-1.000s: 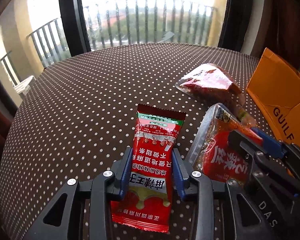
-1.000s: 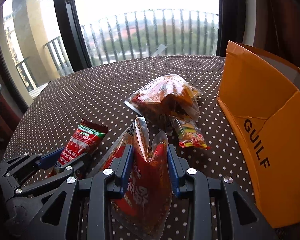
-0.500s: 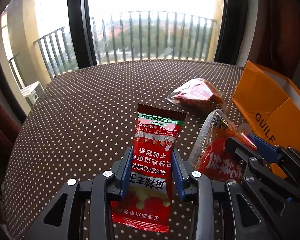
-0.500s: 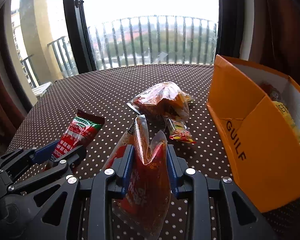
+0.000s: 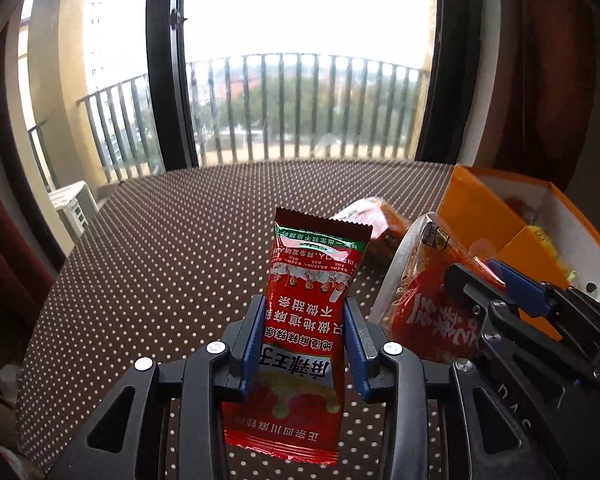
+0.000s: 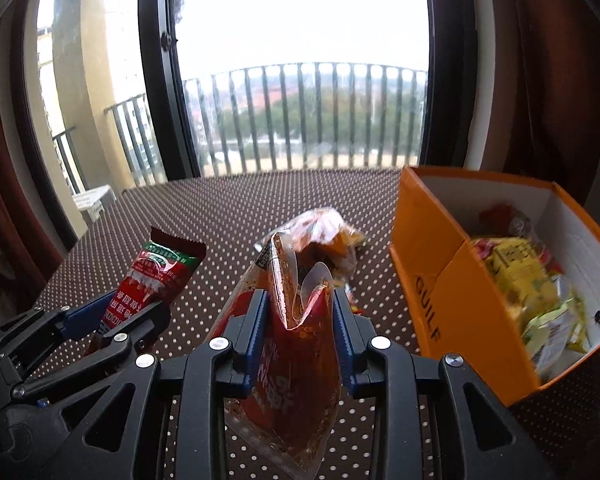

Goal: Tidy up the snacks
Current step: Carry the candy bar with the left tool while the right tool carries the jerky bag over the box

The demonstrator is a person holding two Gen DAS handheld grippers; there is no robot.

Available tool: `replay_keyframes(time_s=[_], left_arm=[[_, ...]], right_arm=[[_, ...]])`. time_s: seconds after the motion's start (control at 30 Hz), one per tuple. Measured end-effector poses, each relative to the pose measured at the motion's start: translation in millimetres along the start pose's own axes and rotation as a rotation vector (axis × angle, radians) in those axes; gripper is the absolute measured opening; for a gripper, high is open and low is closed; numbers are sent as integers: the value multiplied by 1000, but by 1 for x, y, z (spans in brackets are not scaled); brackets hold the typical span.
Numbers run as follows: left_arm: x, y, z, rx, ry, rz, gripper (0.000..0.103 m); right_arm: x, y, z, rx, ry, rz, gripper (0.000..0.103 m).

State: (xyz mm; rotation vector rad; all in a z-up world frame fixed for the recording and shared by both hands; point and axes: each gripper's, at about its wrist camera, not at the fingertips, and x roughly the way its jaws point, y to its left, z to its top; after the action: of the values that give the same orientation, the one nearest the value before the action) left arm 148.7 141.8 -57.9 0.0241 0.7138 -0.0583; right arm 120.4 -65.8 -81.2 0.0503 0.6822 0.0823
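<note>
My left gripper is clamped on a flat red snack packet with white Chinese lettering and a green band near its top; the packet stands upright between the blue pads, its lower edge hanging below them, clear of the table. My right gripper is clenched on a clear pouch of reddish, oily food, crumpled and folded where the pads squeeze it. Each gripper shows in the other's view, side by side and close together, the left one's packet tilting toward the pouch.

Below both lies a round table covered in brown cloth with small white dots. Behind the held pouch another clear bag of orange-red snacks rests on the cloth, partly hidden by what I hold. To the right, on the table, stands an open orange cardboard box with a white inside and the letters GUILF on its near flap; yellow and pale green packets lie piled in it, with something red at the far end that I cannot make out.

Beyond the table a tall dark-framed window looks onto a balcony railing, trees and a bright, washed-out sky. Dark reddish curtains hang at the right.

The box's near corner is cut off by the frame edge in the right view, and in the left view my right gripper covers its front.
</note>
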Motion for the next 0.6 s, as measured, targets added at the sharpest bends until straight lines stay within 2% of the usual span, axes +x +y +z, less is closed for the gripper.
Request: replay_keyframes(time_s=[0.2, 0.6], left_arm=[[-24, -13, 5, 8, -61, -13, 37], [-49, -44, 23, 24, -147, -28, 37]], right_arm=[[-19, -12, 9, 19, -51, 1, 34], [-49, -36, 28, 24, -148, 6, 34]])
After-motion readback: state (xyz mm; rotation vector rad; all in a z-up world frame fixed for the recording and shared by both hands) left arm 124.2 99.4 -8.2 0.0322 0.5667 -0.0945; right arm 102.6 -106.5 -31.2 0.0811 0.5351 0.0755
